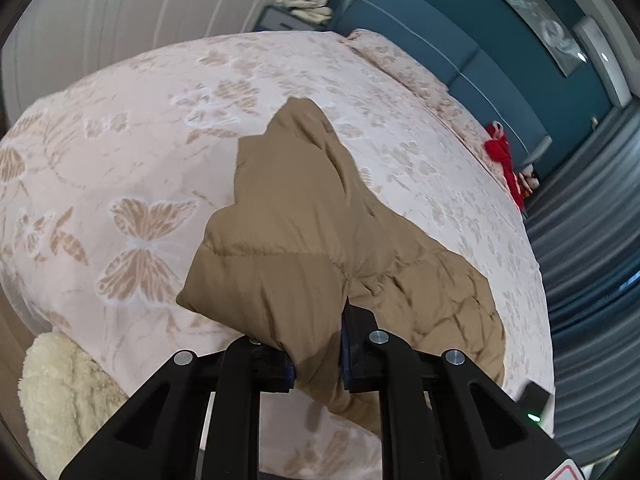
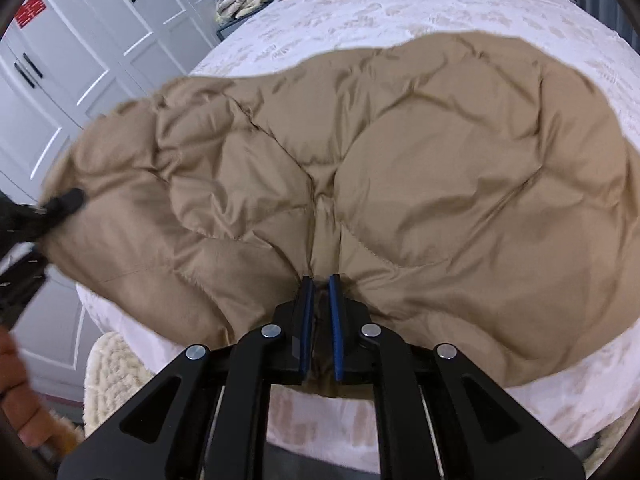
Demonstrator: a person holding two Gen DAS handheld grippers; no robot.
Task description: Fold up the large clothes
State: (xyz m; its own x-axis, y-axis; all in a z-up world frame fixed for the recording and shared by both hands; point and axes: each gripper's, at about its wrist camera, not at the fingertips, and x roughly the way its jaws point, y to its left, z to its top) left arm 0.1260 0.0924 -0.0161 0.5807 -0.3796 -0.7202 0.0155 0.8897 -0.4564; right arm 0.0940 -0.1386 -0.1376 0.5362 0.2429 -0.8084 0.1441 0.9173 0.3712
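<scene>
Nearest in the left wrist view, the left gripper (image 1: 318, 364) has its black jaws closed on a thick fold of a tan quilted padded jacket (image 1: 304, 216), the fabric bunched between the blue pads. In the right wrist view, the right gripper (image 2: 320, 308) is clamped in the same way on a puckered seam at the jacket's (image 2: 400, 184) near hem, with a sliver of cloth showing between its blue pads. At the left edge of that view the left gripper (image 2: 60, 204) shows again, blurred, holding the jacket's far left corner, and part of a hand (image 2: 16, 392) sits below it.

The jacket lies spread across a bed with a pale pink bedspread patterned with beige butterflies and leaves (image 1: 140, 160). The part held by the left gripper rises off the cover; the rest lies flat. A cream fluffy blanket (image 1: 60, 392) lies at the bed's near left corner.

Farther off, a matching pink pillow (image 1: 400, 64) lies at the head of the bed against a teal padded headboard (image 1: 460, 56). Red cloth items (image 1: 504, 160) lie beside the pillow, near the bed's edge. A pile of pale folded fabric (image 1: 308, 2) rests on a small grey bedside cabinet (image 1: 280, 20). White panelled wardrobe doors with black handles (image 2: 80, 60) carry red stickers (image 2: 30, 10) whose writing is too small to read. Grey-blue curtains (image 1: 592, 260) hang along the right side.
</scene>
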